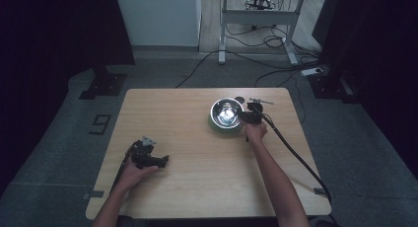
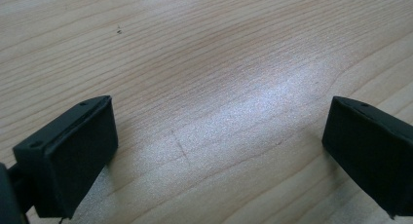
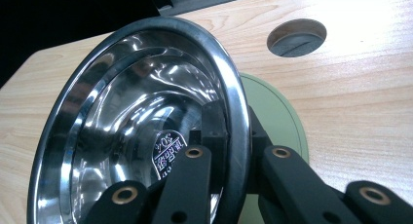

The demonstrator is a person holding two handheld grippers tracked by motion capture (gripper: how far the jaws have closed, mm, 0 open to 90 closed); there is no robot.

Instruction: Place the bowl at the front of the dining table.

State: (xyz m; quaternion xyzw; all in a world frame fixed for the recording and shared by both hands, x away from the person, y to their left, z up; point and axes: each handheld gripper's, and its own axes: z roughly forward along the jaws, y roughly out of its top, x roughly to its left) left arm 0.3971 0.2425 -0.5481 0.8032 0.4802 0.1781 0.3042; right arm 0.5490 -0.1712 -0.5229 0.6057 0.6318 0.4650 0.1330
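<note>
A shiny steel bowl (image 1: 226, 113) stands at the back right of the wooden table (image 1: 197, 182), on a green round base (image 3: 278, 118). My right gripper (image 1: 246, 116) is at the bowl's right side, shut on its rim (image 3: 236, 118). One jaw is inside the bowl and the other outside, and the bowl (image 3: 131, 112) looks tilted in the right gripper view. My left gripper (image 1: 164, 160) lies low over the table's front left, held in a hand. Its fingers (image 2: 73, 153) stand wide apart above bare wood, so it is open.
A round cable hole (image 1: 240, 98) sits in the table just behind the bowl. A thick black cable (image 1: 296, 155) runs from the right gripper over the table's front right corner. A desk (image 1: 259, 10) and loose cables stand on the floor beyond.
</note>
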